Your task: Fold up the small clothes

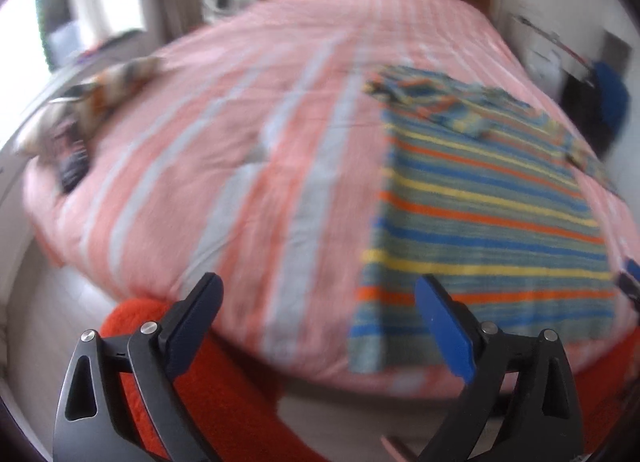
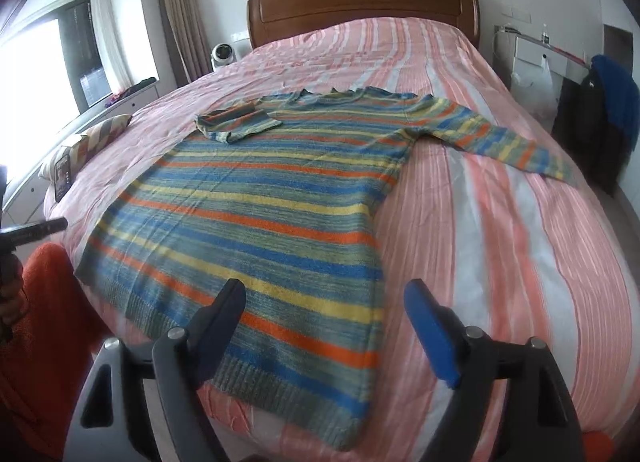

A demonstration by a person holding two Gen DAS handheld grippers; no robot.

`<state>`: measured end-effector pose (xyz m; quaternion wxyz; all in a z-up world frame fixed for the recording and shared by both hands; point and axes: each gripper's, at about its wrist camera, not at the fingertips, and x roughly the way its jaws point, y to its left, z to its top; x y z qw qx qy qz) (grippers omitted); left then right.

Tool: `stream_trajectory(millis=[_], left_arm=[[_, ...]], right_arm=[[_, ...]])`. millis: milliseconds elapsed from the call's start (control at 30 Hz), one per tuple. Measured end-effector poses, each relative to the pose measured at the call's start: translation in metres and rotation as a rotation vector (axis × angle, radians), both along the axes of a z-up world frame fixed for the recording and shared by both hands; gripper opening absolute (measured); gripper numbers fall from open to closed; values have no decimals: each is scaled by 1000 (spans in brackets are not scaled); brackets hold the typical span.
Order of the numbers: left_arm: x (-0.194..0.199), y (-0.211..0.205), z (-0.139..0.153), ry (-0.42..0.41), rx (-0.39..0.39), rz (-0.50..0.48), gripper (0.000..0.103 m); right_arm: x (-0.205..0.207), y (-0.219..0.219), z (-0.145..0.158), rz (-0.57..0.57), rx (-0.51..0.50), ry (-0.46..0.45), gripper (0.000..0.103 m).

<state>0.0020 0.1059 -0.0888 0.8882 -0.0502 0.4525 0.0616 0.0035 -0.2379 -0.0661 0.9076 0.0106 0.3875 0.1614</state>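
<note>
A striped knit sweater (image 2: 256,214), blue, yellow, orange and grey-green, lies flat on the bed with its hem toward me. Its left sleeve (image 2: 236,122) is folded in over the chest; its right sleeve (image 2: 508,138) stretches out to the right. My right gripper (image 2: 324,294) hovers open above the hem's right corner, nothing between its fingers. In the blurred left wrist view the sweater (image 1: 480,222) lies at the right, and my left gripper (image 1: 320,286) hangs open above the bed's near edge, left of the hem, holding nothing.
The bed's pink and white striped cover (image 2: 500,242) spreads around the sweater, with a wooden headboard (image 2: 360,2) behind. A patterned pillow (image 2: 92,138) and a dark phone-like object (image 2: 62,178) lie at the left edge. An orange sleeve (image 2: 48,322) shows low on the left.
</note>
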Motion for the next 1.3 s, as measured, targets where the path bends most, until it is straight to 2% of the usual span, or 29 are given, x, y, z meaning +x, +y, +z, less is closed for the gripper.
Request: stream_trajectory(millis=[100, 200, 267, 300, 433, 567, 633, 667, 700, 733, 800, 867, 900, 1000, 1067, 1200, 1300], left_arm=[[27, -12, 30, 9, -33, -99, 97], [68, -38, 69, -79, 27, -184, 99], [106, -66, 77, -101, 79, -304, 101], [131, -86, 71, -86, 106, -384, 101], [199, -139, 25, -22, 174, -500, 100], [251, -162, -34, 83, 218, -505, 86], [272, -155, -59, 147, 186, -454, 65], [277, -149, -61, 151, 143, -429, 58], [281, -140, -60, 143, 97, -390, 28], [285, -126, -53, 138, 51, -328, 8], [284, -97, -32, 79, -15, -233, 7], [277, -53, -5, -4, -33, -105, 7], [274, -21, 5, -32, -43, -12, 7], [266, 52, 12, -46, -5, 223, 7], [262, 95, 2, -5, 6, 349, 6], [257, 126, -29, 76, 54, 406, 3], [254, 140, -50, 104, -11, 458, 3]], right_arm=[[0, 1, -3, -3, 16, -1, 81], [-1, -3, -7, -9, 36, 7, 81], [0, -6, -9, -12, 41, 12, 81], [0, -7, -10, -14, 43, 13, 81], [0, -14, -13, -26, 60, 25, 81], [-7, -19, -15, -30, 61, 27, 81], [-10, -19, -16, -23, 57, 34, 81], [-10, -20, -17, -21, 54, 35, 81], [-11, -20, -17, -20, 55, 35, 81], [-10, -20, -16, -18, 58, 33, 81], [-9, -20, -16, -16, 65, 27, 81], [-7, -19, -15, -13, 69, 21, 81], [-6, -19, -15, -11, 71, 20, 81], [-6, -18, -18, -2, 76, 24, 81], [-5, -17, -19, 6, 78, 29, 81], [-3, -14, -23, 14, 77, 41, 81], [-2, -11, -25, 18, 66, 52, 81]])
